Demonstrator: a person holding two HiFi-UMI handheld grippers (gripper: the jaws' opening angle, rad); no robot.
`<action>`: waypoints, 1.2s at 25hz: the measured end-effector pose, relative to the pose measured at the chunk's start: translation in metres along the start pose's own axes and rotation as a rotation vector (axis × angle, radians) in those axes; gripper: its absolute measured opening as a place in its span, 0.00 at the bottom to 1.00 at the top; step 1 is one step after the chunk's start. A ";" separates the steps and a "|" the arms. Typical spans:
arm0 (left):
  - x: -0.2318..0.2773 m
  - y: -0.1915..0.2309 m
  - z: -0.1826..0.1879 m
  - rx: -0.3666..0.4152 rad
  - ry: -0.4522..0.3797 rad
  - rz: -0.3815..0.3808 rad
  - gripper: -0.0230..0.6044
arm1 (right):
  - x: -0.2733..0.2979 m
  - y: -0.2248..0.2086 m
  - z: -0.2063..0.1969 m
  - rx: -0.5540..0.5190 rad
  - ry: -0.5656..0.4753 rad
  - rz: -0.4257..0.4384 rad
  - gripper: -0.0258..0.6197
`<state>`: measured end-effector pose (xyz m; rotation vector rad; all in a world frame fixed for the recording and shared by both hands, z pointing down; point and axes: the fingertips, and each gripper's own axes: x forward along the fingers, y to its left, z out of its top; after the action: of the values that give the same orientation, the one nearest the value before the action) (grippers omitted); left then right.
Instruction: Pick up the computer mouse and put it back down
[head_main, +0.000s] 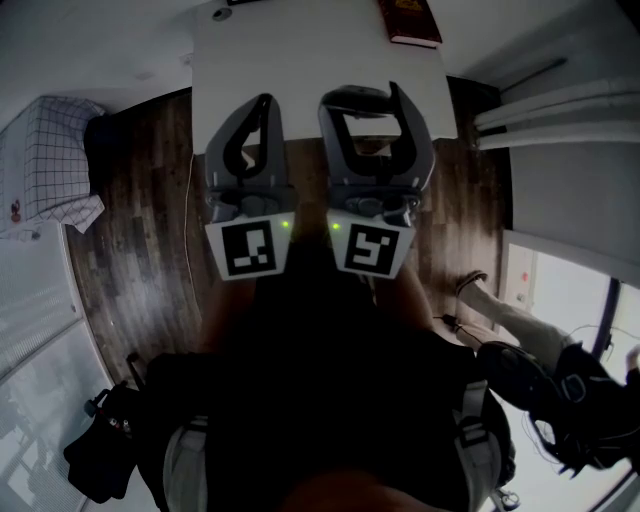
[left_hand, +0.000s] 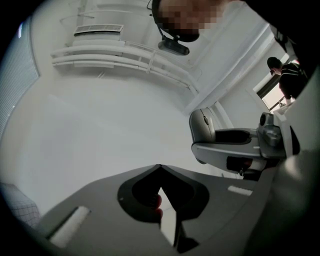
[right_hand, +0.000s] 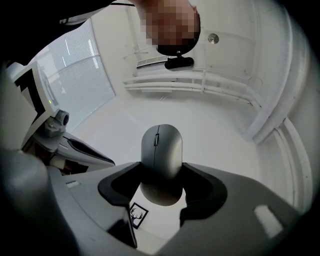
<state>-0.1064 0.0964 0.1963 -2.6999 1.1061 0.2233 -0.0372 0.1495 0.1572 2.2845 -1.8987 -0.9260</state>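
My right gripper (right_hand: 161, 174) is shut on the grey computer mouse (right_hand: 161, 150), which is held up in the air with its scroll wheel facing the camera. In the head view the mouse (head_main: 357, 98) sits between the tips of the right gripper (head_main: 360, 100), above the near edge of the white table (head_main: 300, 50). The left gripper view also catches the mouse (left_hand: 202, 126) from the side. Beside it, my left gripper (head_main: 262, 102) is shut with its tips touching and nothing between them (left_hand: 159, 167). Both grippers tilt upward, toward the ceiling and the person's head.
A brown book (head_main: 408, 22) lies at the table's far right corner. Dark wood floor surrounds the table. A checked cloth (head_main: 55, 160) is at the left, a black bag (head_main: 100, 450) at the lower left, and dark shoes (head_main: 560, 400) at the right.
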 end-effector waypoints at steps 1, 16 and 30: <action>0.000 0.000 0.000 0.004 0.002 0.001 0.03 | 0.000 0.000 0.000 0.001 -0.001 0.001 0.46; -0.002 -0.002 0.003 0.032 0.013 0.001 0.03 | 0.000 0.000 0.004 0.001 -0.005 0.012 0.46; 0.000 -0.005 0.002 0.002 0.002 -0.001 0.03 | 0.000 -0.003 0.003 0.004 -0.005 0.010 0.46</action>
<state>-0.1028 0.1002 0.1949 -2.6991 1.1053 0.2187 -0.0361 0.1509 0.1538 2.2746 -1.9144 -0.9286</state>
